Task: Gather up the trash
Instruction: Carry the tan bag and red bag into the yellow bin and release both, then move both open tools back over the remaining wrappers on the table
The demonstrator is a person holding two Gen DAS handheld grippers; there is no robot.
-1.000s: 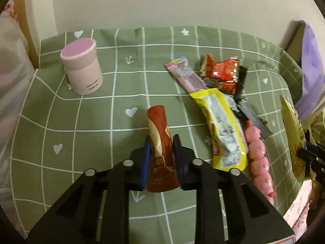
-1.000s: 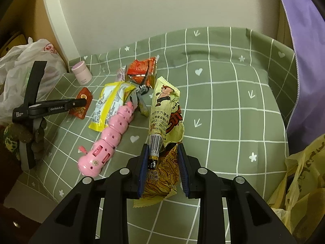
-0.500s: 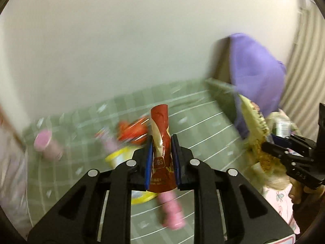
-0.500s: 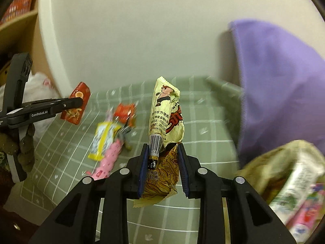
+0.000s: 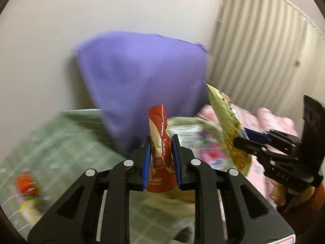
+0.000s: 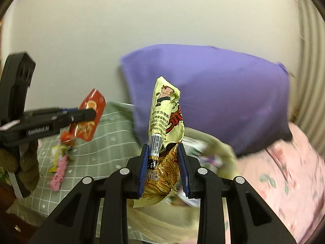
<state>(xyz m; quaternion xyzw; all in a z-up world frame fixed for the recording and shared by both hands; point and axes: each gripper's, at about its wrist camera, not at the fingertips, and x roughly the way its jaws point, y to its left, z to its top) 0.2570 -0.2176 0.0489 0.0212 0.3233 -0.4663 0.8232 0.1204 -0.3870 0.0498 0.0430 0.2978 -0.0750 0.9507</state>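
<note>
1. The left gripper (image 5: 161,158), its jaws opening slightly, pinches the red wrapper (image 5: 160,142) upright for carrying.
2. The right gripper (image 6: 162,166) pinches the yellow noodle wrapper (image 6: 164,126).
3. The bag of trash (image 6: 203,148) gapes at twelve o'clock beyond both, probably the drop point.

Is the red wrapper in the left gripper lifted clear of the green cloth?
Yes, lifted: the red wrapper hangs pinched in the left gripper, above the green cloth.
</note>
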